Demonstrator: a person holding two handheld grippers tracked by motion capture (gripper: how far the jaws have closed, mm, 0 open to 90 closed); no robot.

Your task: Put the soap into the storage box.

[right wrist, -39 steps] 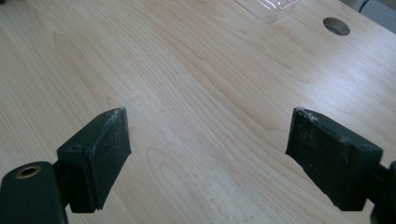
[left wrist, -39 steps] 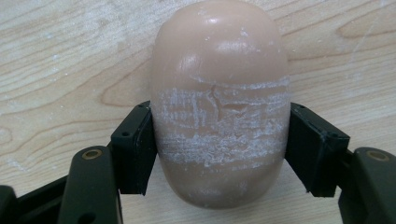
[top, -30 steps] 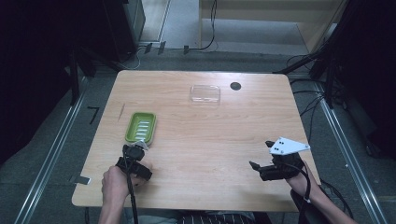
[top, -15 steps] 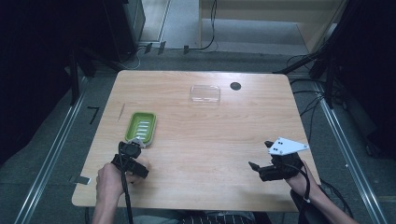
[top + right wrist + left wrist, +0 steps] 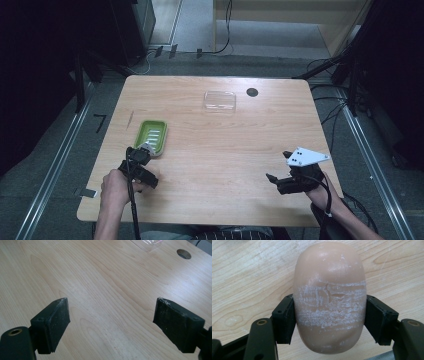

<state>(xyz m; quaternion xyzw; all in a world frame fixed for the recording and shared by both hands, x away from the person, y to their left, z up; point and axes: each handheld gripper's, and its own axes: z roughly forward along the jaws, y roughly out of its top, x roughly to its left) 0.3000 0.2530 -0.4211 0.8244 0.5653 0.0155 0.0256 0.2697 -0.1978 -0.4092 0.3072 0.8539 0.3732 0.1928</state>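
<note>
My left gripper [image 5: 141, 159] sits at the near left of the table [image 5: 210, 165], just short of the green dish [image 5: 151, 136]. In my left gripper view the two black pads clamp a beige soap bar [image 5: 329, 297] across its middle, one on each long side, with the rounded far end sticking out ahead of the jaws over bare wood. The bar's face is scuffed white where it has been rubbed, and it looks slick, so I judge the grip is only as good as its centring: I want the pads square on the flanks, no twist in my wrist, and a slow carry. The dish lies just beyond my jaw tips, so the job I see is a short forward reach, the bar kept level, lowered into the hollow until it rests there before I ease the pads apart.

Farther back, mid-table, a clear lid [image 5: 219, 100] lies well apart from all this, with a round hole [image 5: 252, 92] in the tabletop beside it.

My right gripper [image 5: 273, 181] waits at the near right, jaws spread wide with nothing between them, just wood grain below.
</note>
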